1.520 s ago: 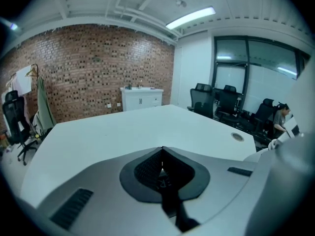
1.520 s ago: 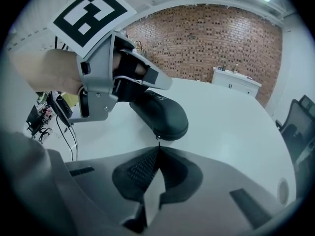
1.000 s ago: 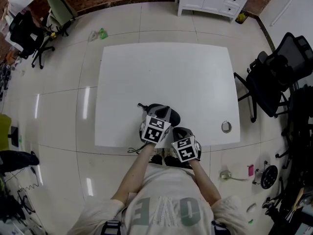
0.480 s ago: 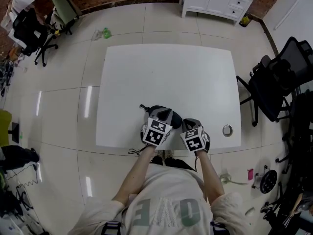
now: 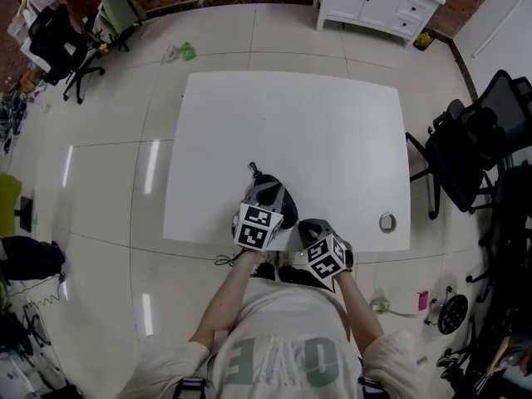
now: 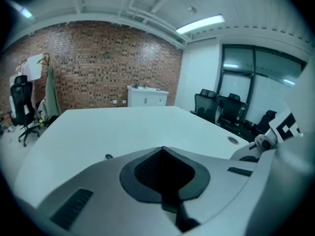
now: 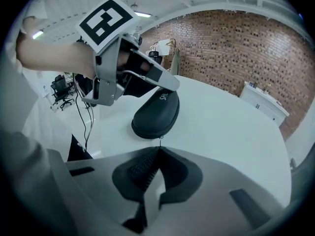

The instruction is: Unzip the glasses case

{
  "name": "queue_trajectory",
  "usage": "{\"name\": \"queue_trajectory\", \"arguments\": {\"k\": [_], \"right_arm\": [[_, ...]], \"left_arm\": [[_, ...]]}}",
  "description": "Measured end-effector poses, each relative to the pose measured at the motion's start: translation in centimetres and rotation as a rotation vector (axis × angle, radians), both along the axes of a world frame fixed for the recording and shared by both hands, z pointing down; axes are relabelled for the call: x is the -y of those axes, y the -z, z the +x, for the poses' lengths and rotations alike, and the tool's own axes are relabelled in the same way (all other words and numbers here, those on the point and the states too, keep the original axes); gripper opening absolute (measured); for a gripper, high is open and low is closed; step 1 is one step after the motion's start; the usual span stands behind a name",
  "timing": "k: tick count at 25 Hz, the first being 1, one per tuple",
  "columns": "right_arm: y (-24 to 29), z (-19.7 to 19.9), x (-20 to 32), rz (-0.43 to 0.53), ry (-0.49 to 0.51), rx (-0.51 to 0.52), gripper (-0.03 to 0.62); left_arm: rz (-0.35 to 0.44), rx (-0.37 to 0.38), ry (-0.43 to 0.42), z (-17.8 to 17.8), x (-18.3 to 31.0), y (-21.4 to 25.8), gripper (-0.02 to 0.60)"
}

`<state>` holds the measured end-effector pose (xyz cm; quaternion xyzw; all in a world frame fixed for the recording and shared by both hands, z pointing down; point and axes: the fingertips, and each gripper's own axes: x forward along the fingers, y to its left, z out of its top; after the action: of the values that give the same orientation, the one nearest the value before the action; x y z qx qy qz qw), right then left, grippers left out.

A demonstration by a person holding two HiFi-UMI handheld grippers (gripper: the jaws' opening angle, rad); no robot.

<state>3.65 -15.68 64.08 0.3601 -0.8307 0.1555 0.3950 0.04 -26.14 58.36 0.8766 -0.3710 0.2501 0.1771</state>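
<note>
A black oval glasses case (image 5: pixel 281 202) (image 7: pixel 156 114) lies near the front edge of the white table (image 5: pixel 332 131). Its short cord end (image 5: pixel 253 169) (image 6: pixel 108 156) points away from me. My left gripper (image 5: pixel 264 210) (image 7: pixel 167 82) is shut and sits on top of the case's far end; in the left gripper view its jaws (image 6: pixel 162 149) meet with nothing showing between them. My right gripper (image 5: pixel 303 229) (image 7: pixel 158 149) is just in front of the case's near end, shut on the thin zipper pull (image 7: pixel 160 140).
A round cable hole (image 5: pixel 385 221) (image 6: pixel 233 140) sits at the table's front right corner. Black office chairs (image 5: pixel 474 140) stand to the right, more chairs (image 5: pixel 58 44) at the back left, and a white cabinet (image 5: pixel 378 2) stands against the brick wall.
My right gripper drew back from beside the case toward the table's front edge. The case now lies turned more lengthwise away from me, with the left gripper still on it.
</note>
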Motion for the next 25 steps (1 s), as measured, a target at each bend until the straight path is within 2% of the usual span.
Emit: {"name": "queue_trajectory", "arguments": {"k": [5,9,13,16,18,22,25], "right_arm": [[0.9,-4.4,-2.5,0.04,0.133,0.003,0.0],[1.0,-7.4,-2.9,0.036,0.197,0.029,0.0],[1.1,-8.2,-2.9,0.03,0.19,0.05,0.0],[0.7,-7.7,-2.8,0.017,0.171,0.057,0.0],[0.6,-7.5,-2.8,0.009,0.161,0.057,0.0],[0.5,-7.3,-2.5,0.0,0.153,0.06,0.0],[0.3,-7.3,-2.4,-0.009,0.154,0.071,0.0]], "left_arm": [[-0.047,-0.043,0.093,-2.5,-0.3,0.0,0.0],[-0.038,-0.012,0.101,-3.0,-0.3,0.1,0.0],[-0.004,0.006,0.137,-4.8,0.4,1.3,0.0],[-0.014,0.04,0.14,-5.5,1.0,0.6,0.0],[-0.011,0.055,0.115,-5.0,0.7,0.1,0.0],[0.014,0.03,0.081,-2.9,-0.5,0.6,0.0],[0.058,0.061,0.051,-2.2,-1.1,0.1,0.0]]}}
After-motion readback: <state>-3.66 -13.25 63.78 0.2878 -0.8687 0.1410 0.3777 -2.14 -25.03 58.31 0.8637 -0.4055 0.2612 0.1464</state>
